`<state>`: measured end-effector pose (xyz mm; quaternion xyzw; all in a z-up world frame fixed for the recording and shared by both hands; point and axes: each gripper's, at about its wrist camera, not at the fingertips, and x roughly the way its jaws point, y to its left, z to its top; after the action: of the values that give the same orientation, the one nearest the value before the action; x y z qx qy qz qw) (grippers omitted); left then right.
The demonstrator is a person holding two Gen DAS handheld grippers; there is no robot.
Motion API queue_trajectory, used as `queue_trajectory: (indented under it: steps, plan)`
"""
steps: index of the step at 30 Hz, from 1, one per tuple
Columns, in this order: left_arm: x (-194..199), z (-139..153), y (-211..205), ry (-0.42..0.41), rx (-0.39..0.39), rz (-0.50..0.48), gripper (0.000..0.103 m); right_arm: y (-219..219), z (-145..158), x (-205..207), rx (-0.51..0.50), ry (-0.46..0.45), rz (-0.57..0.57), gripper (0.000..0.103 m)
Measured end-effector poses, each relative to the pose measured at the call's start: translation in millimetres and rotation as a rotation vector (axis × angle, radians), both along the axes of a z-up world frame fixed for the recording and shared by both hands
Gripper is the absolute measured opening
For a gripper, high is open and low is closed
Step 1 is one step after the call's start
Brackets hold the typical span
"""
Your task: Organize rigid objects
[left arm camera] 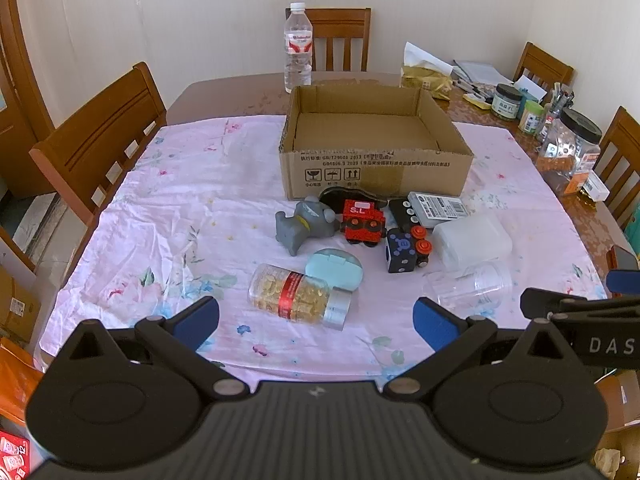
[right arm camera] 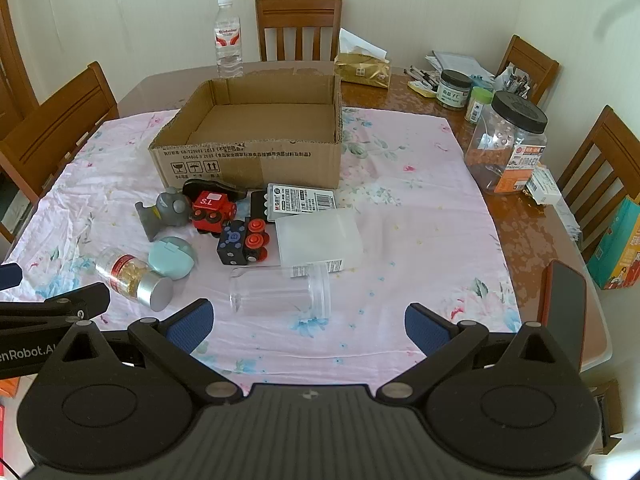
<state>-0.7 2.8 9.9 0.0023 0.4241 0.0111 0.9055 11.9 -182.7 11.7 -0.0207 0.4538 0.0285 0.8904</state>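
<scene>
Printed on the near wall of the open cardboard box (left arm camera: pixel 372 170): "GB/T29601 2013", "GB4806.9 2023", a row of Chinese characters, plus three handling pictograms (glass, umbrella, arrows). Stands far-centre on the pink floral cloth (left arm camera: pixel 168 216), nothing inside.

Lettered "S.L" in white on the red toy locomotive (left arm camera: pixel 363 222), lying just near of the box. Marked with a blue "B"-like circle on the dark toy block with red wheels (left arm camera: pixel 406 250), right of the locomotive. Labelled with barcode and small Chinese print, too fine to read, on the flat white case (right arm camera: pixel 301 200) close to the box's near wall. Banded in red with illegible gold text on the clear bottle of yellow capsules (left arm camera: pixel 298 294), lying on its side, silver cap toward the right.

Also clustered just near of the box: grey elephant figure (left arm camera: pixel 306 224), pale teal oval case (left arm camera: pixel 335 268) touching the capsule bottle, frosted plastic box (right arm camera: pixel 318 238), clear plastic jar (right arm camera: pixel 280 290) on its side.

Red-and-white label on the water bottle (left arm camera: pixel 298 48), brand unreadable, far behind the box. Chinese label on the big black-lidded jar (right arm camera: pixel 508 148), far right.

"DAS" readable on one gripper's body, "enRobot.A" on the other.

Left gripper (left arm camera: pixel 316 318): blue pads spread wide, gripping nothing, hovering near of the capsule bottle. Right gripper (right arm camera: pixel 308 322): likewise spread wide, empty, touching nothing, just near of the clear jar.
</scene>
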Motion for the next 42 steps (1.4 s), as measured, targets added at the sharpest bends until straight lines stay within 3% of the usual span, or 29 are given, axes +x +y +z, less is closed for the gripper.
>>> queue_trajectory:
  steps: [42]
  plan:
    - [1.1,4.0,-4.1,-0.013,0.025,0.012,0.102,1.1,3.3,3.1,0.003,-0.015,0.012,0.103]
